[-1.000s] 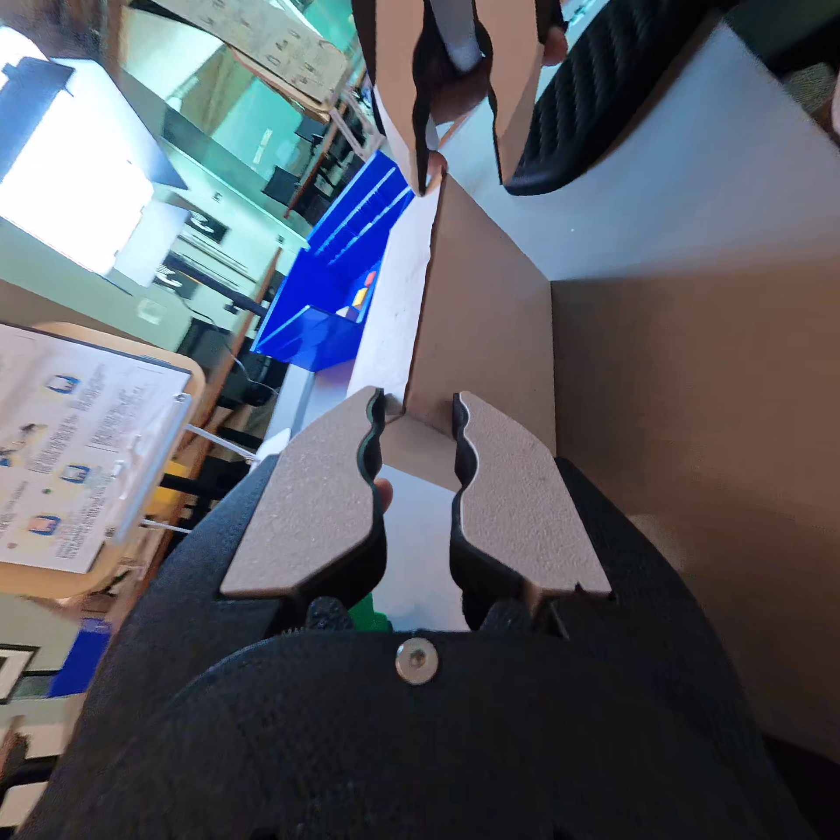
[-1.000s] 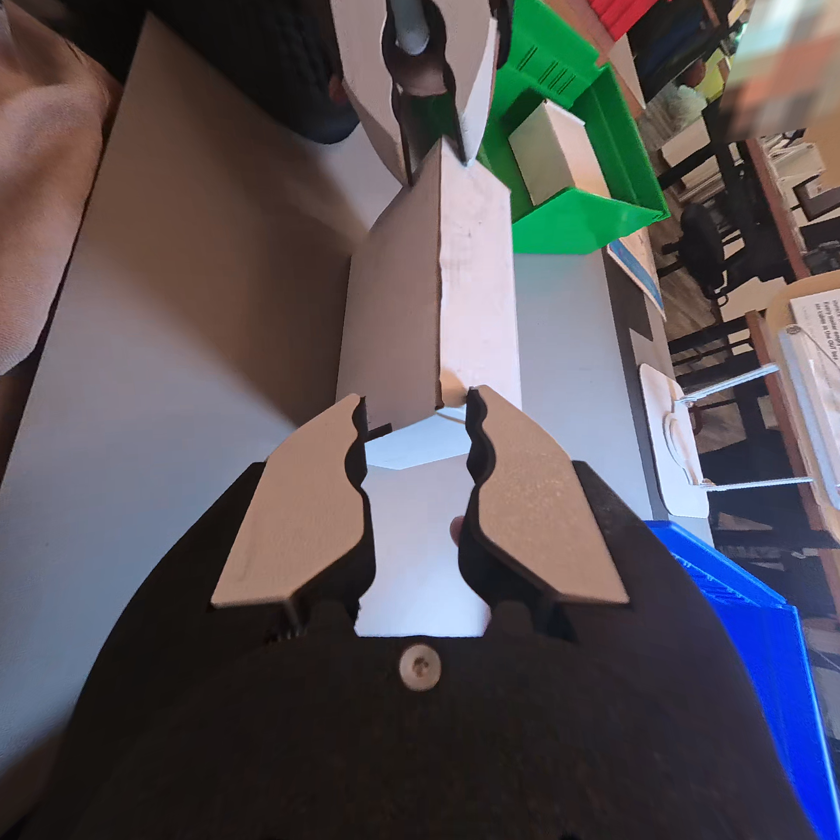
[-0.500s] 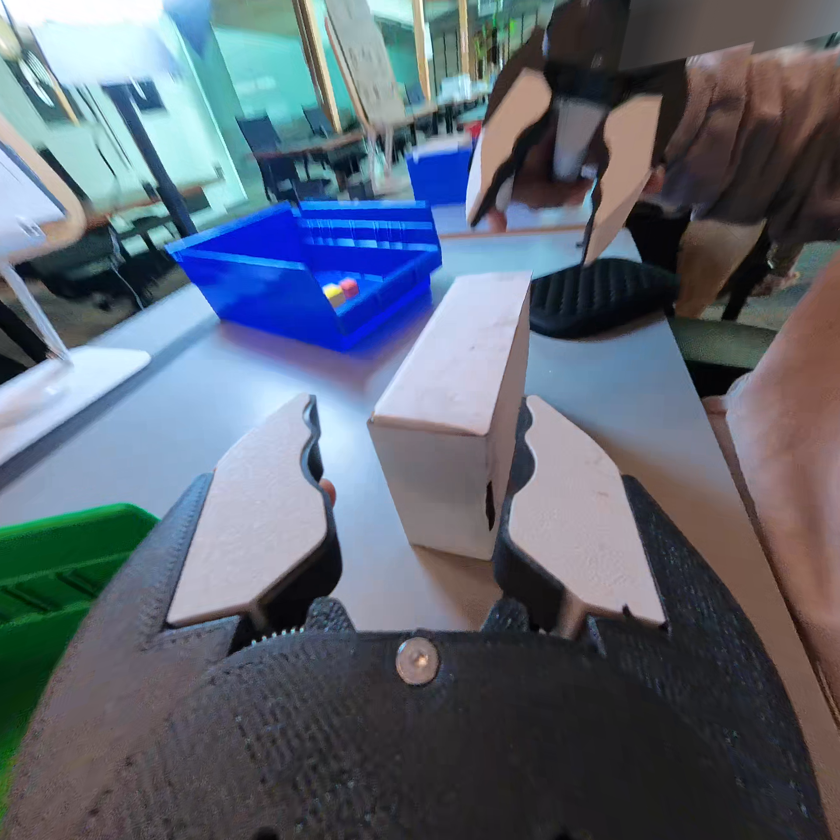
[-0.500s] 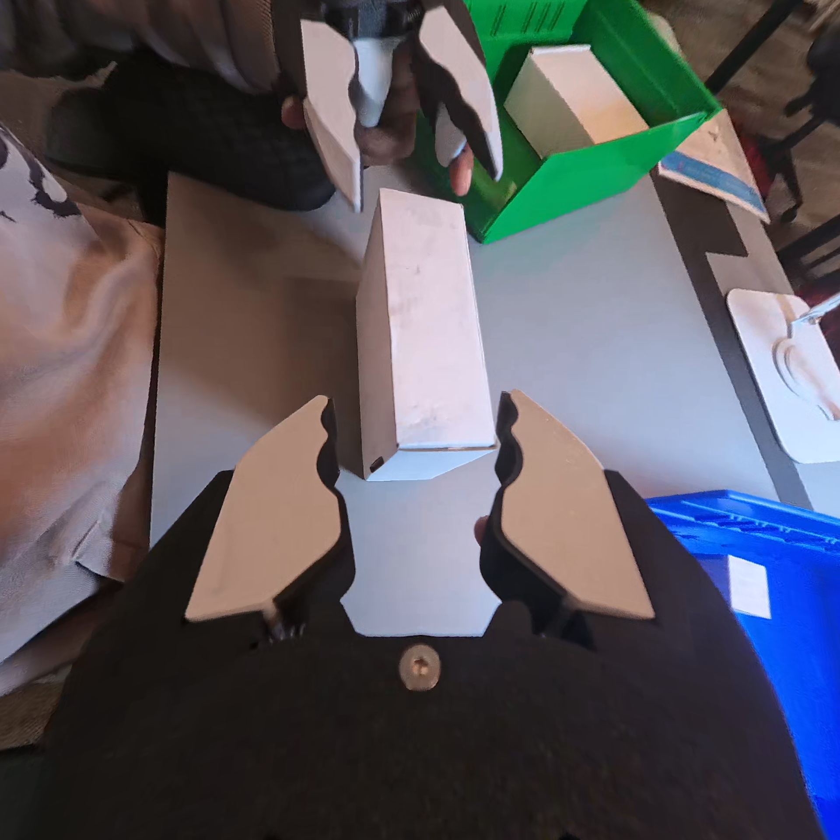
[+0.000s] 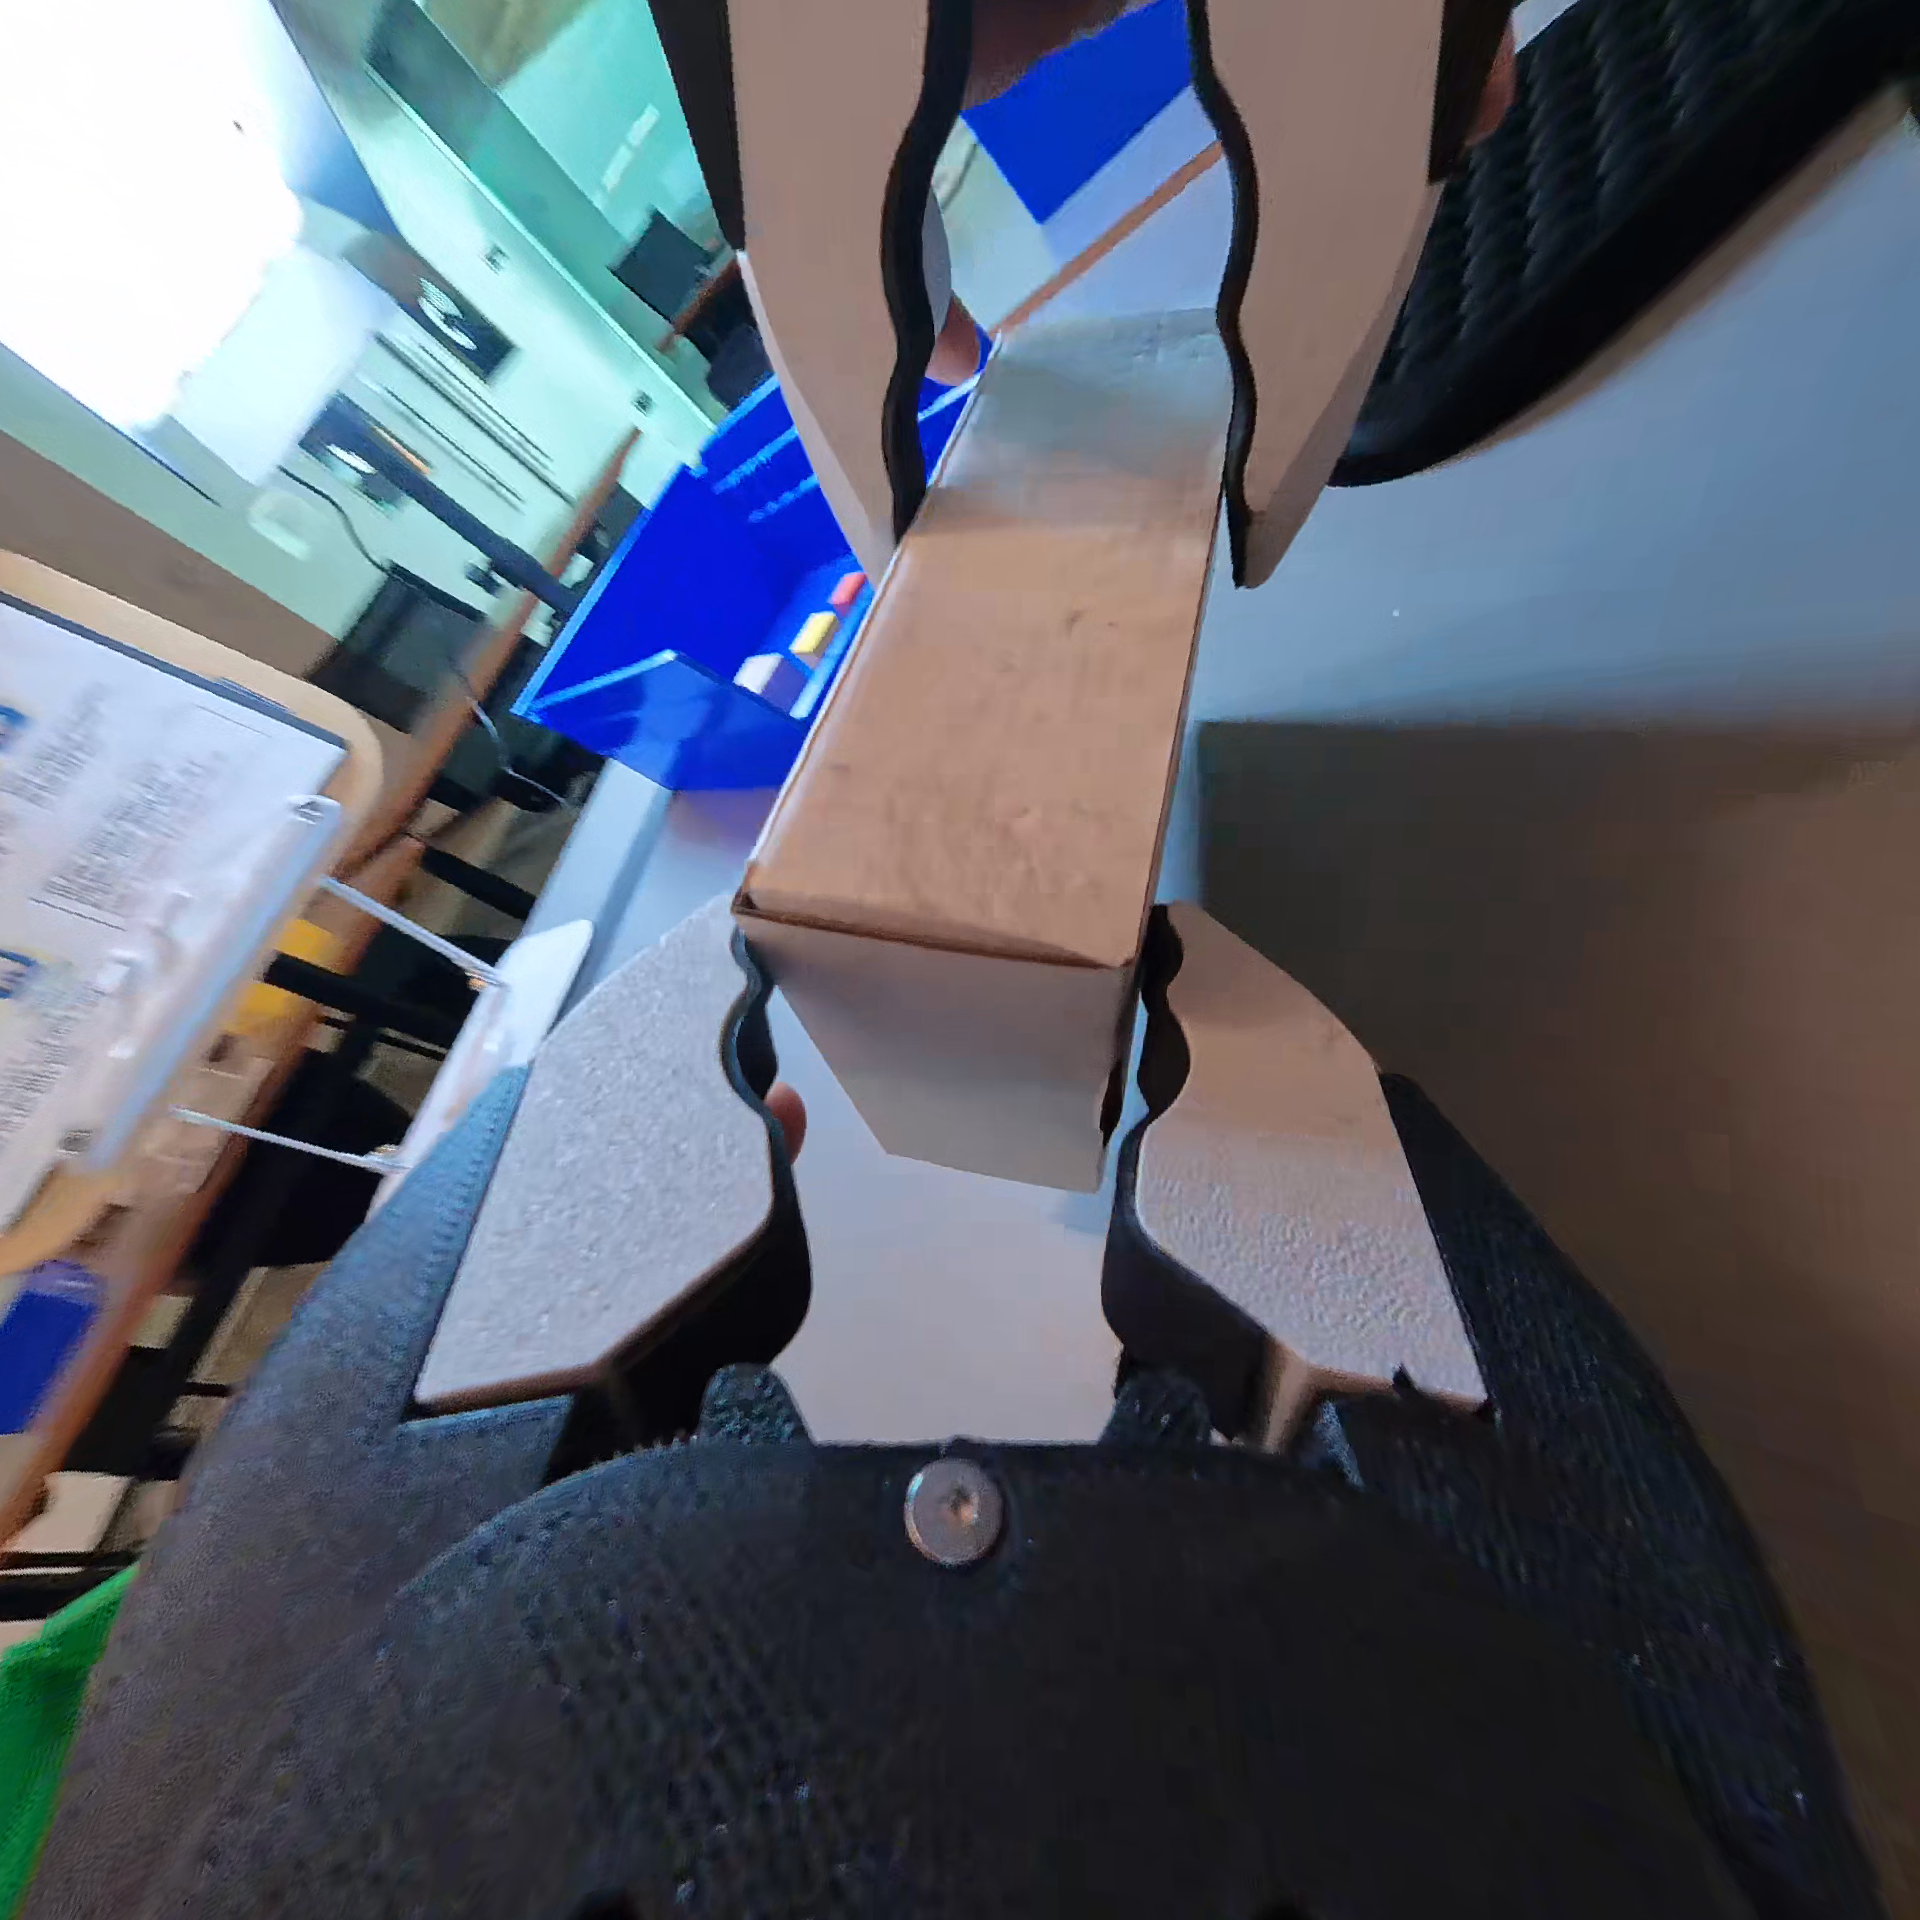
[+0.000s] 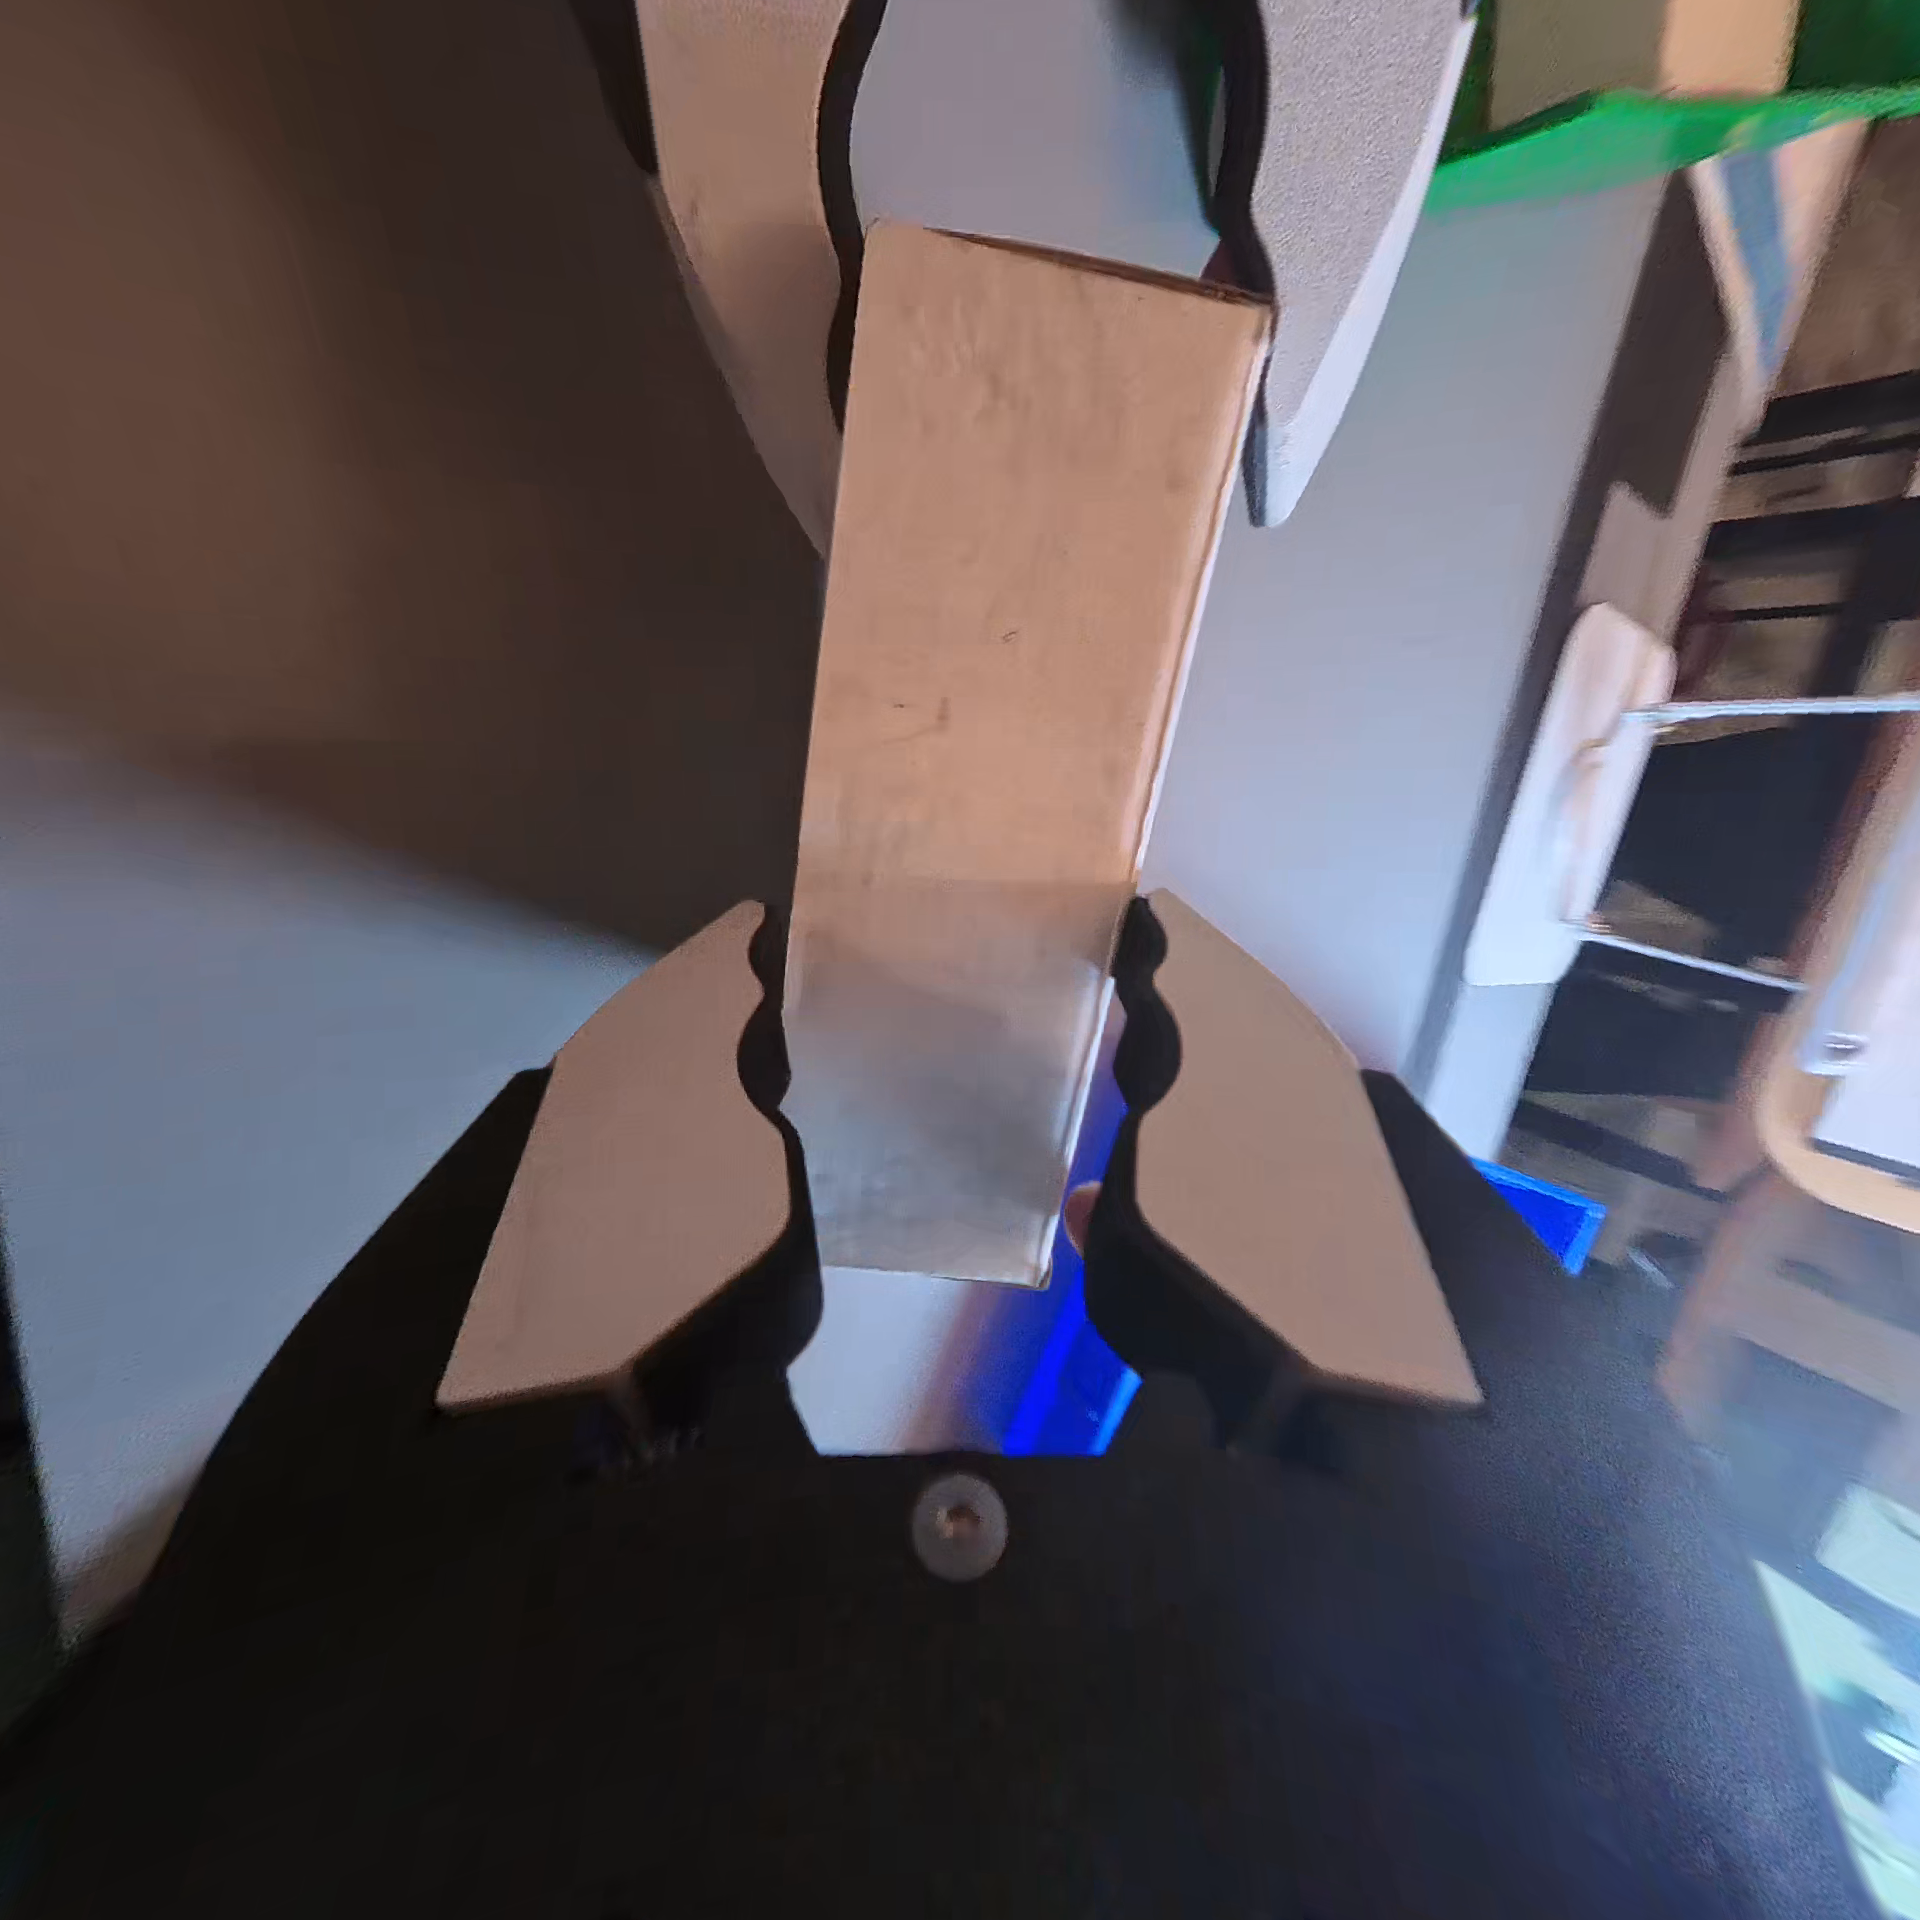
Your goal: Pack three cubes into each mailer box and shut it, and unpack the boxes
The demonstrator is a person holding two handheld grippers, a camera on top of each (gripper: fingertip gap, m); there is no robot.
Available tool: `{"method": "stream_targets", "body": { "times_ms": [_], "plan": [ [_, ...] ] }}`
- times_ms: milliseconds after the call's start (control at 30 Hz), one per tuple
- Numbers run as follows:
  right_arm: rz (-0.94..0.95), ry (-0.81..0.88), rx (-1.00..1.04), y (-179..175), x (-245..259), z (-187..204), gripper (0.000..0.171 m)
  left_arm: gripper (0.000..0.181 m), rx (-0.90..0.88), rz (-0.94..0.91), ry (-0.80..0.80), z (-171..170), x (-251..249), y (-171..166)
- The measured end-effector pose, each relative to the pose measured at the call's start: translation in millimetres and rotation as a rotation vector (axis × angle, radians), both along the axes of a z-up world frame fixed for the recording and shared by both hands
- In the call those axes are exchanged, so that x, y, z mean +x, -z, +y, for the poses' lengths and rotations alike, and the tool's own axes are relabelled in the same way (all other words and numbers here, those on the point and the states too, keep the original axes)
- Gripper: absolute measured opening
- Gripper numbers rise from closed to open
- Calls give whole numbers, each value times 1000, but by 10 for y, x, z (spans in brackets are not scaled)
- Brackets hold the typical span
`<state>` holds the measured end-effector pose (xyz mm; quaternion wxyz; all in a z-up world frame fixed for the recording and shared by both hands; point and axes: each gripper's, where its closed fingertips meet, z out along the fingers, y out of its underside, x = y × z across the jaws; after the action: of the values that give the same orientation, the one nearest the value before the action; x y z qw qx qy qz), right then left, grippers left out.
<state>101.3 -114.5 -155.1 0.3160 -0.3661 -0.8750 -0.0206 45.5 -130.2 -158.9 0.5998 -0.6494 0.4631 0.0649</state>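
The closed mailer box point(image 5: 997, 727) is held between the two grippers, one at each short end, and it seems lifted a little above the grey tabletop point(image 5: 1558, 644), though I cannot tell for sure whether a lower edge touches it.

The left gripper point(image 5: 940, 1029) has its jaws set against both sides of the near end of the box, so it is grasping the box there. In the same view the right gripper point(image 5: 1060, 520) comes from the opposite side and its jaws lie against the far end. The right wrist view agrees: the right gripper point(image 6: 951, 977) clamps its end of the box, and the left gripper point(image 6: 1039, 416) stands on the other end.

I think the box is held at both ends because it is long and light. One gripper alone at an end would let it swing or tip, and the cubes inside, if there are any, would slide. With two grips the lid also remains pressed shut.

The blue bin point(image 5: 665, 717) behind the box holds loose coloured cubes point(image 5: 816, 634). A green bin point(image 6: 1621, 135) is at the top edge of the right view; the box probably goes there or came from there.
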Motion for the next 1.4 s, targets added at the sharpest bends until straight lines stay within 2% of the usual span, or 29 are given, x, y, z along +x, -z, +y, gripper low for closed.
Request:
{"method": "stream_targets", "body": {
  "times_ms": [33, 200, 333, 433, 533, 633, 700, 800, 900, 1000, 1067, 1167, 1267, 1333, 1400],
  "plan": [
    [24, -9, 30, -38, -8, -5, 62, 69, 22, 6, -8, -2, -9, -27],
    [162, 38, 207, -549, 128, 248, 61, 79, 11, -250, -85, 39, -251, -340],
    [286, 175, 474, -1213, 357, 1019, 60, 71, -49, -491, -119, 84, -495, -463],
    [295, 272, 620, -1418, 521, 1749, 61, 67, -68, -548, -131, 97, -552, -473],
    [275, 305, 691, -1306, 577, 2485, 61, 66, -69, -532, -147, 105, -571, -421],
    [194, 318, 675, -901, 582, 3131, 61, 64, -86, -513, -160, 111, -572, -321],
    [141, 315, 645, -589, 547, 3434, 61, 63, -101, -504, -161, 110, -566, -256],
    [70, 300, 562, -124, 466, 3676, 61, 61, -112, -499, -167, 104, -574, -204],
    [21, 312, 532, 185, 415, 3827, 61, 60, -111, -496, -173, 102, -610, -186],
    [23, 377, 485, 252, 397, 3960, 62, 58, -128, -513, -174, 116, -639, -162],
    [8, 420, 344, 285, 401, 3946, 62, 58, -144, -524, -173, 124, -643, -143],
    [-105, 517, 117, 375, 474, 3825, 74, 58, -158, -524, -167, 125, -627, -118],
    [-64, 529, -55, 283, 319, 3651, 69, 57, -156, -513, -162, 117, -611, -115],
    [-86, 527, -65, 310, 257, 3624, 66, 57, -155, -511, -159, 112, -604, -118],
    [-131, 546, -26, 414, 246, 3683, 56, 57, -157, -508, -161, 115, -608, -110]
  ]
}}
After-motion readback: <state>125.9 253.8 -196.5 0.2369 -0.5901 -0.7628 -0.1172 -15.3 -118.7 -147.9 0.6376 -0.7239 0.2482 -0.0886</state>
